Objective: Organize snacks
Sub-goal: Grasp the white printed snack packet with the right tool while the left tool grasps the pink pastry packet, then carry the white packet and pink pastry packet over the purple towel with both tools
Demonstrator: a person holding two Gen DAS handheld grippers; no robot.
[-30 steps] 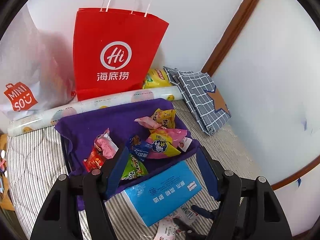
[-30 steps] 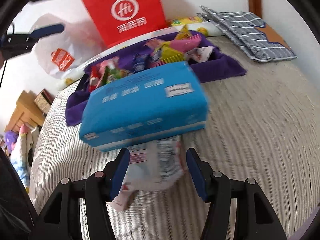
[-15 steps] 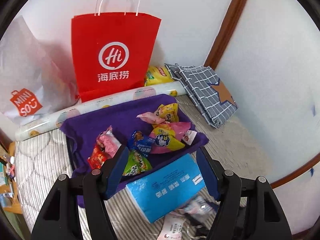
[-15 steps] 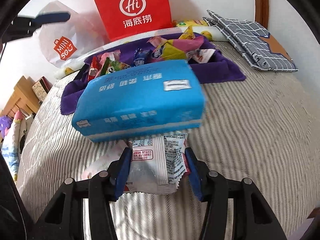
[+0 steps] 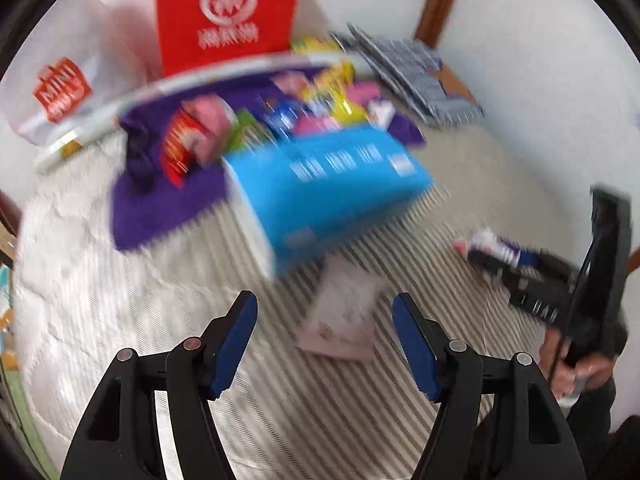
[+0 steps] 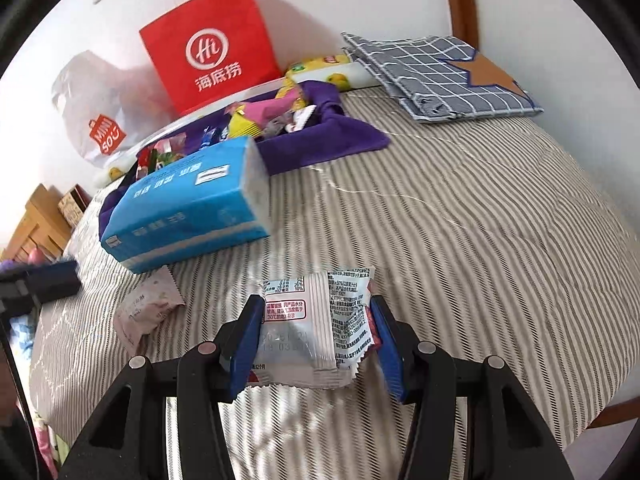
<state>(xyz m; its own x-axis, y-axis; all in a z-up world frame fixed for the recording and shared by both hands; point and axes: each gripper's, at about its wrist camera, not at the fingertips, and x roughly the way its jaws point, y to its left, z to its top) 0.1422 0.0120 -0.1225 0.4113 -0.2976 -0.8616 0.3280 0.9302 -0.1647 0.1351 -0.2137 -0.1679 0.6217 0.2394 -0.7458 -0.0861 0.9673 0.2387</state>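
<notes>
My right gripper (image 6: pixel 316 312) is shut on a white snack packet (image 6: pixel 316 332) and holds it above the striped bed. In the blurred left wrist view it (image 5: pixel 496 250) sits at the right. My left gripper (image 5: pixel 324 312) is open and empty just above a pale pink snack packet (image 5: pixel 344 316), which also shows in the right wrist view (image 6: pixel 146 308). A purple cloth-lined tray (image 6: pixel 332 136) holds several colourful snacks (image 6: pixel 256 114); the tray also shows in the left wrist view (image 5: pixel 160 204).
A blue tissue pack (image 6: pixel 188 208) lies in front of the tray. Behind stand a red paper bag (image 6: pixel 212 48), a white Miniso bag (image 6: pixel 96 116) and a rolled sheet. A folded grey checked cloth (image 6: pixel 440 72) lies far right. Wooden furniture (image 6: pixel 36 224) at left.
My left gripper has dropped fast towards the bed over the pink packet. My right gripper has closed on the white packet and pulled it back from under the tissue pack.
</notes>
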